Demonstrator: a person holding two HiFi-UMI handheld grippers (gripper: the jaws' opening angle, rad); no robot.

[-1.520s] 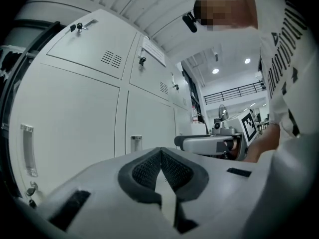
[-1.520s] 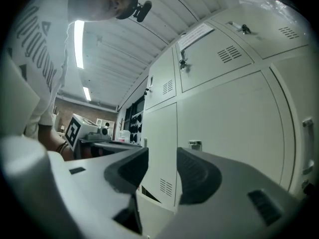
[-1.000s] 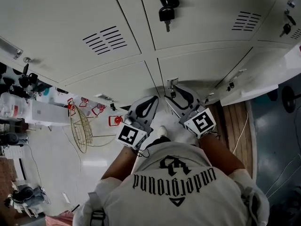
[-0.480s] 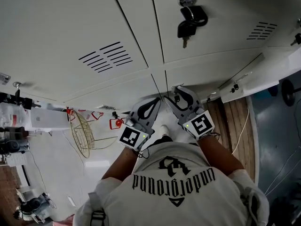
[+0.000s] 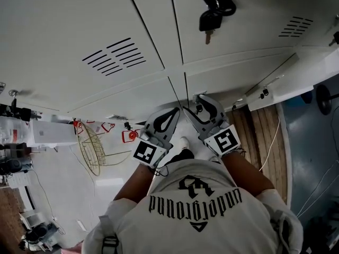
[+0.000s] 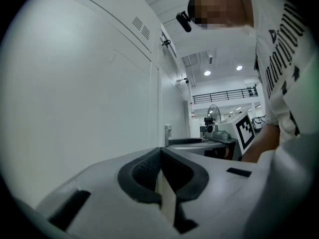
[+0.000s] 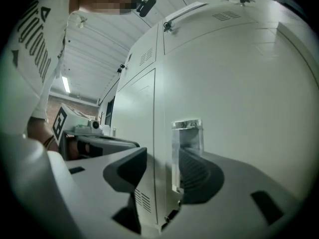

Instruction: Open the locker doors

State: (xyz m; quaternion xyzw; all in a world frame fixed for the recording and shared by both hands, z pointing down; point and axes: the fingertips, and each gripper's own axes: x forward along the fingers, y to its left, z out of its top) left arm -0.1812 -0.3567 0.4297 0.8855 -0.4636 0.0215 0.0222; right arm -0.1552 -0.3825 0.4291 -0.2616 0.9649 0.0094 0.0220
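The bank of lockers stood directly ahead. The lower door, closed, was judged to be light, rigid sheet steel, smooth and hard to grip elsewhere. The right gripper had just been opening, its jaws spread astride the metal pull tab, the recommended hold. The left gripper was pressed together, empty.
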